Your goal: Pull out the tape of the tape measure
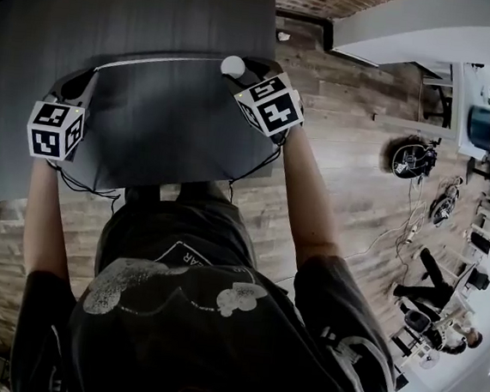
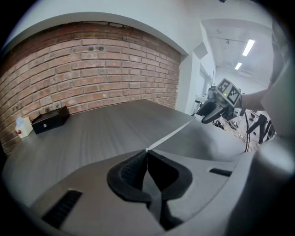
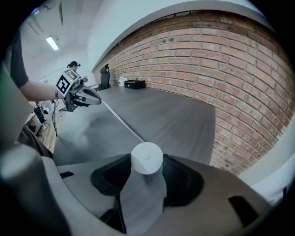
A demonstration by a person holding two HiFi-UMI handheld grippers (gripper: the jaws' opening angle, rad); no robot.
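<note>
**Tape stretched between two grippers over a grey table**

A dark grey table [image 1: 165,131] stands on a wood-plank floor [image 1: 350,175], with a brick wall [image 2: 92,69] along its far side. In the head view the person's forearms reach over the near edge, one gripper in each hand.

The right gripper [image 3: 147,167] grasps the tape measure [image 3: 146,157], a round white case that sits upright between the jaws, with a dark pad against each side. The jaws stand fairly wide around it.

From the case the tape [image 1: 159,62] runs out as a thin pale line over the table to the left gripper [image 2: 146,153]. That gripper's jaws are clenched together and pinch the tape's end at their tips. The tape looks straight and taut between the two grippers, which are well apart, one at each end of it.

Farther off, a black box [image 2: 50,120] sits on the table close to the wall, with a small white bottle [image 2: 22,126] just beside it. Beyond the table's end, a person [image 3: 73,64] stands in the bright room.
</note>
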